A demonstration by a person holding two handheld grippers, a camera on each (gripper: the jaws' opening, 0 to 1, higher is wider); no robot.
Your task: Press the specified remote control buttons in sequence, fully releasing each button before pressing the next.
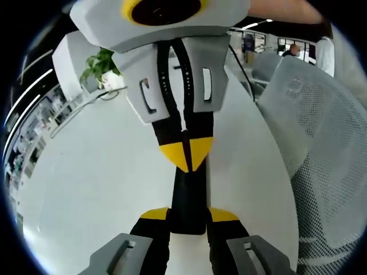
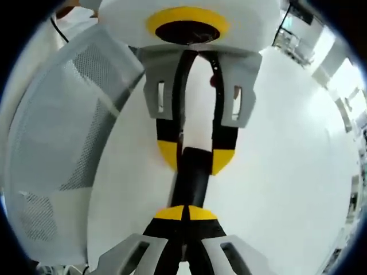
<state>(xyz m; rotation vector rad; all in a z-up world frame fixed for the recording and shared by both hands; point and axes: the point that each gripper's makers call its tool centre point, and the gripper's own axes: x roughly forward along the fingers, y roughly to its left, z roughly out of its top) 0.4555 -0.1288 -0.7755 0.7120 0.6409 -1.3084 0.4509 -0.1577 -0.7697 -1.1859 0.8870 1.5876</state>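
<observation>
A slim black remote control stands between the yellow-tipped jaws of my left gripper, which is shut on its sides and holds it above the white table. My right gripper comes in from the top of the left gripper view, jaws shut together, its yellow tips resting on the remote's upper face. In the right gripper view my right gripper shows shut at the bottom, its tip against the remote control, with the left gripper clamped around the remote from above. The buttons are hidden.
A white table lies under both grippers. A grey mesh chair stands at the table's side, also in the right gripper view as the mesh chair. A potted plant sits at the far end. A person is far behind.
</observation>
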